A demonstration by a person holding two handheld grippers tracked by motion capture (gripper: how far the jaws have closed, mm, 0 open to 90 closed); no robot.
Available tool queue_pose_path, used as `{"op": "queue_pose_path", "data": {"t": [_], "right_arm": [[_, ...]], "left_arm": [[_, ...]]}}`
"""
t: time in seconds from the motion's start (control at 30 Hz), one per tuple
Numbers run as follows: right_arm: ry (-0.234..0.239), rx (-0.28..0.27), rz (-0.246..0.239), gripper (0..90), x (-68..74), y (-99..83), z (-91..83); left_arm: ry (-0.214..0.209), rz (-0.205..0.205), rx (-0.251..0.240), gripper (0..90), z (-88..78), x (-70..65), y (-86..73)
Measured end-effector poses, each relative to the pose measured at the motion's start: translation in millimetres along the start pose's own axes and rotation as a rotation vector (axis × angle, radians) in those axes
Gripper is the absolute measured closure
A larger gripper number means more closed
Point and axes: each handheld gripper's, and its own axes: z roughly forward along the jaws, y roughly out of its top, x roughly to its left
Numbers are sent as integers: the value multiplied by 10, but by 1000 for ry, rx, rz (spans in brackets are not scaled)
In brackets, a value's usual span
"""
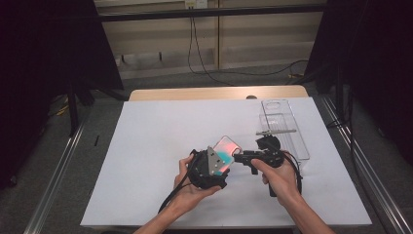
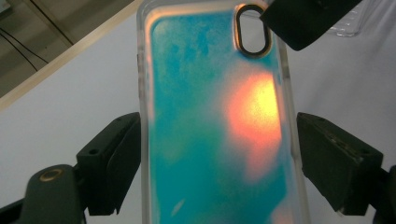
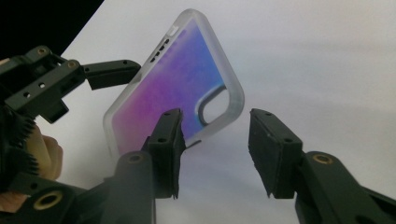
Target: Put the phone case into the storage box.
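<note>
My left hand-held gripper [image 1: 216, 163] clamps the phone case [image 2: 215, 121] by its long edges, above the worktop [image 1: 146, 146]. My right hand-held gripper [image 3: 212, 151] stands part-open at the camera-cutout corner, gripping nothing. I should close squarely on that corner rim, without twisting.

table [image 1: 214, 92] | white sheet [image 1: 146, 146] covers top | clear plastic tray [image 1: 285, 127] at right

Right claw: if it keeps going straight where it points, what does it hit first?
Probably the phone case, at its camera-cutout corner, which sits just ahead between the right claw jaws. The left claw holds the case; depth is unclear.
</note>
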Motion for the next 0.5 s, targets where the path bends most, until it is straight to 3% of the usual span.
{"op": "queue_pose_path", "data": {"t": [0.27, 0.5], "right_arm": [[16, 18, 67, 675, -23, 72, 55], [45, 39, 127, 700, -69, 100, 108]], "left_arm": [[8, 9, 6, 171, -8, 17, 0], [21, 13, -2, 171, 1, 4, 0]]}}
